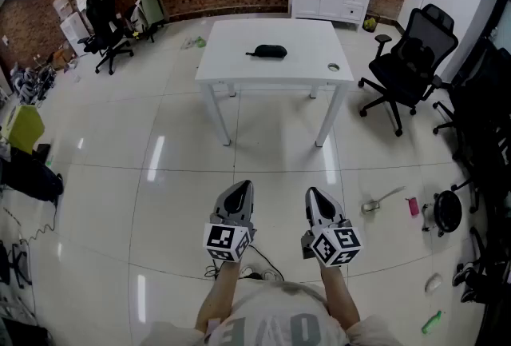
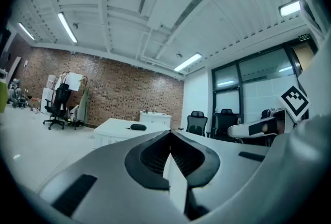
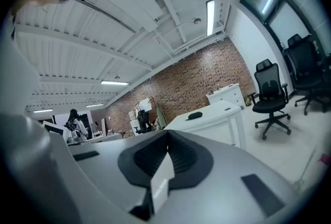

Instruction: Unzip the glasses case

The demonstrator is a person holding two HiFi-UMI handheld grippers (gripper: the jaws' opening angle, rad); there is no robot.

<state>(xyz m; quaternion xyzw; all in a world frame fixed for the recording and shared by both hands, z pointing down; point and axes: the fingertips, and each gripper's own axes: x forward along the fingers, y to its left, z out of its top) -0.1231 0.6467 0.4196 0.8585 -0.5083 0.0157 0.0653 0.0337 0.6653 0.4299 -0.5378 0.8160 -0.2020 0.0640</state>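
The glasses case point(image 1: 267, 52) lies crosswise on the desk point(image 1: 227, 53), well ahead of my left gripper point(image 1: 239, 191) and right gripper point(image 1: 314, 194), both closed and empty.

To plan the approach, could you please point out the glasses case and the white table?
glasses case point(image 1: 269, 52), head view, middle of its black shell.
white table point(image 1: 231, 65), head view, bare top left of the case.

glasses case point(image 1: 267, 52): sitting too small at upper center of the head view, zipper not resolving | person's forearms point(image 1: 217, 300): running off the bottom edge | dark chair point(image 1: 483, 89): being cut by the right edge
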